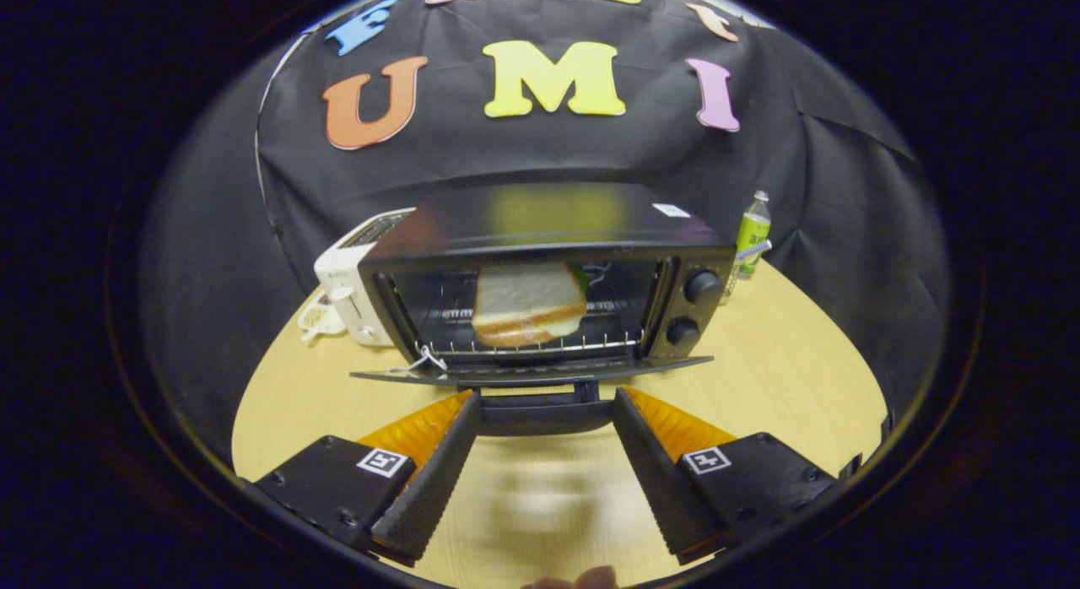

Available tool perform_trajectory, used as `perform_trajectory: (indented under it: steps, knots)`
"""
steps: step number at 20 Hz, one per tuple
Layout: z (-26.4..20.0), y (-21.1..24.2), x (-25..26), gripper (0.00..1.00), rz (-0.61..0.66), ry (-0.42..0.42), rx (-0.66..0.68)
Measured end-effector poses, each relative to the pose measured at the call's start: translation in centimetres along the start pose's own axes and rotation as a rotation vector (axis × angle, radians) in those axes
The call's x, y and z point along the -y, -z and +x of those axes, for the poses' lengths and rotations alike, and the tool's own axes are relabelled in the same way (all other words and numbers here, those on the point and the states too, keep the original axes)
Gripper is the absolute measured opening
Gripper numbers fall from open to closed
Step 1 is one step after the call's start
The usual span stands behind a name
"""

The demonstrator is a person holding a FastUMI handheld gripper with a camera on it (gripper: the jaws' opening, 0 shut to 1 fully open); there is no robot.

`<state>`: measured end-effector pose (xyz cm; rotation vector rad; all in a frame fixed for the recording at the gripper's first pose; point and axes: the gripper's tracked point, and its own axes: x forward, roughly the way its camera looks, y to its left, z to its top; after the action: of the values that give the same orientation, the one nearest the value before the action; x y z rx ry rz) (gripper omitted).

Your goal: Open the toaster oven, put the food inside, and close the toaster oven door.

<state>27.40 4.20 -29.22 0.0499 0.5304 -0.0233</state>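
Right, I see the sandwich (529,305) sitting on the wire rack (540,346) inside the toaster oven (548,285), whose door (531,371) is dropped flat open toward me on the wooden table (785,370). My gripper (546,408) is spread wide, its fingertips flanking the door handle (544,414) at either end with nothing pinched. Behind the oven on one side stand a white slot toaster (350,281) and a cup (319,317), on the other a green bottle (753,233) by the knobs (702,287).
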Motion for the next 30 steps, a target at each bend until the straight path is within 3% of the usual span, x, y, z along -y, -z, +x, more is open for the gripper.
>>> perform_trajectory:
  steps: [6,17,21,25,30]
  knots:
    - [0.6,-7.2,-0.5,1.0,0.01,-0.023,0.081]
    - [-16.0,-17.7,0.0,1.0,0.009,-0.099,0.305]
    - [-22.6,-18.7,0.5,1.0,-0.003,-0.1,0.374]
    - [-28.5,-16.9,0.2,1.0,-0.005,-0.098,0.417]
    - [-32.4,-14.6,-1.5,1.0,0.017,-0.121,0.427]
